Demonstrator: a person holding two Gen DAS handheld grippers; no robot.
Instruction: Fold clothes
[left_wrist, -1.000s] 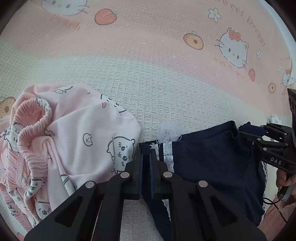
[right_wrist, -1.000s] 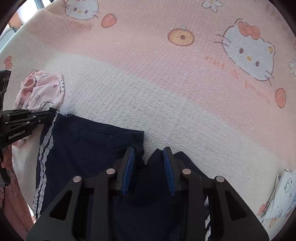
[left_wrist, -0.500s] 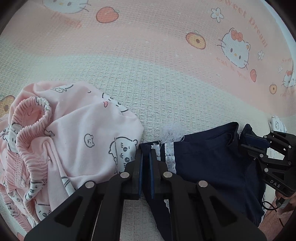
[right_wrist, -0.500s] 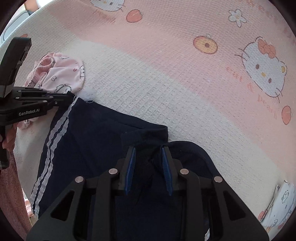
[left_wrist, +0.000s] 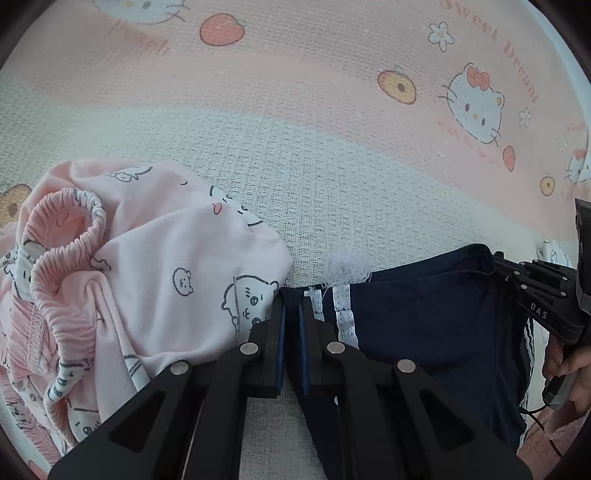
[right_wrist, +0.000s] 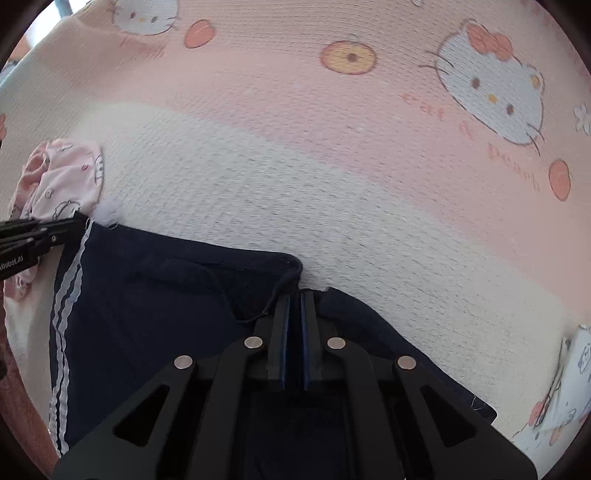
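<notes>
Navy shorts (left_wrist: 424, 325) with white side stripes lie on a pink and white cartoon-cat bedspread (left_wrist: 295, 129). My left gripper (left_wrist: 291, 306) is shut on the shorts' striped left corner. In the right wrist view the same navy shorts (right_wrist: 155, 302) spread to the left, and my right gripper (right_wrist: 294, 301) is shut on their dark top edge near the drawstring. The right gripper (left_wrist: 498, 264) shows at the right of the left wrist view, held by a hand (left_wrist: 569, 365). The left gripper (right_wrist: 79, 218) shows at the left edge of the right wrist view.
A crumpled pink pyjama garment (left_wrist: 122, 273) with an elastic waistband lies just left of the shorts, also seen as the pink garment (right_wrist: 62, 173). Another printed cloth (right_wrist: 569, 384) lies at the far right. Bare bedspread stretches beyond the shorts.
The right gripper's jaws closed onto the shorts' top edge and shifted toward it. The left gripper stayed shut on the striped corner, unmoved.
</notes>
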